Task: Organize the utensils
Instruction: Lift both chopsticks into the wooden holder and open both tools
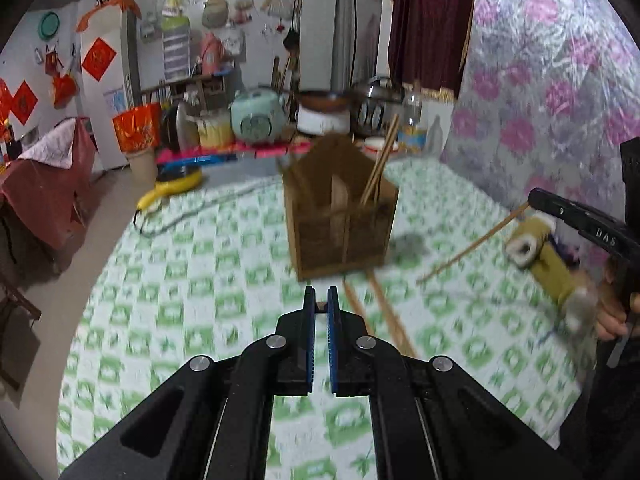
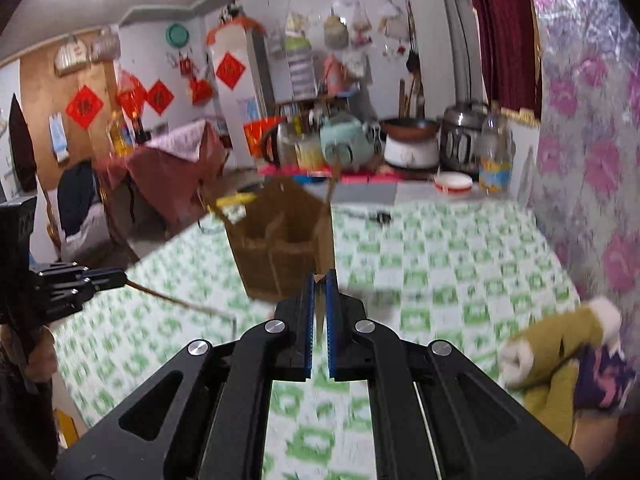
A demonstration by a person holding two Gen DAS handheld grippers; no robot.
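A brown wooden utensil holder (image 1: 342, 216) stands on the green-checked cloth, with chopsticks (image 1: 382, 160) leaning in its right compartment; it also shows in the right wrist view (image 2: 280, 240). My left gripper (image 1: 321, 304) is shut on the end of a chopstick, just in front of the holder; that chopstick (image 2: 176, 300) shows in the right wrist view. Two more chopsticks (image 1: 384, 312) lie on the cloth. My right gripper (image 2: 320, 280) is shut on a chopstick (image 2: 330, 232) that reaches up beside the holder; it also shows in the left wrist view (image 1: 472, 244).
An olive and white padded sleeve (image 2: 560, 344) lies at the right. A floral plastic sheet (image 1: 552, 80) walls the right side. Behind the bed, a shelf holds a rice cooker (image 1: 256, 114), a pan (image 2: 408, 128) and pots. A white bowl (image 2: 452, 182) sits at the far edge.
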